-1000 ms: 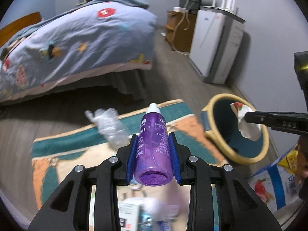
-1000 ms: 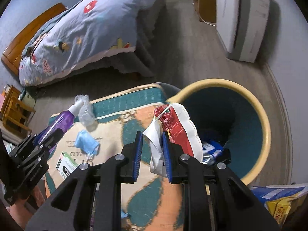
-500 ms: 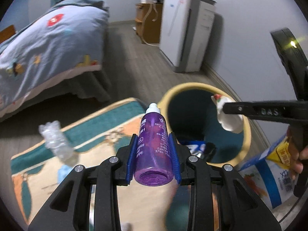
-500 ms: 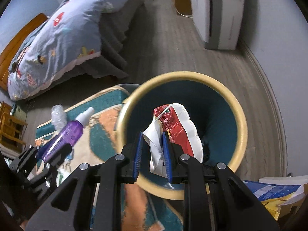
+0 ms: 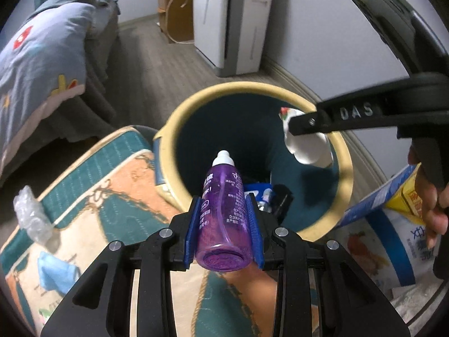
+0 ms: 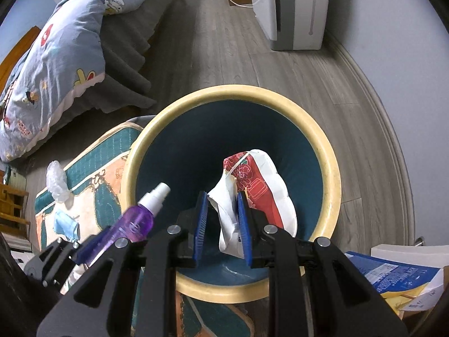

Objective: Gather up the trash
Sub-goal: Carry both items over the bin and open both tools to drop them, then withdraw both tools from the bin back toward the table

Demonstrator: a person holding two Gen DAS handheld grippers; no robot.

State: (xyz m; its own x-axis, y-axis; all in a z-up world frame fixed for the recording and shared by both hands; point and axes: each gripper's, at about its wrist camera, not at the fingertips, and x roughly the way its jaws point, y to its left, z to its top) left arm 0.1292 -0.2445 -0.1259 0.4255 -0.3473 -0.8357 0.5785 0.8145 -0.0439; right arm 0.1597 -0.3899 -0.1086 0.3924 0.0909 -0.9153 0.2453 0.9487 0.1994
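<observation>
My left gripper (image 5: 224, 221) is shut on a purple spray bottle (image 5: 223, 213) with a white cap, held over the near rim of the trash bin (image 5: 174, 118), a round bin with a cream rim and dark teal inside. The bottle also shows in the right wrist view (image 6: 134, 221). My right gripper (image 6: 223, 221) holds a red and white wrapper (image 6: 261, 193) over the open bin (image 6: 334, 185); its jaws look slightly wider than before. In the left wrist view the wrapper (image 5: 307, 147) hangs over the bin's right side. Trash lies at the bin's bottom.
A patterned rug (image 5: 103, 196) holds a crumpled clear plastic bottle (image 5: 32, 216) and a blue face mask (image 5: 54, 272). A bed (image 6: 53, 64) is at left, a white appliance (image 6: 291, 8) by the wall. Blue and yellow packages (image 5: 393, 241) lie right of the bin.
Both grippers moved toward the bin and now hang over its opening. The right jaws have parted a little around the wrapper. The left still grips the purple bottle.
</observation>
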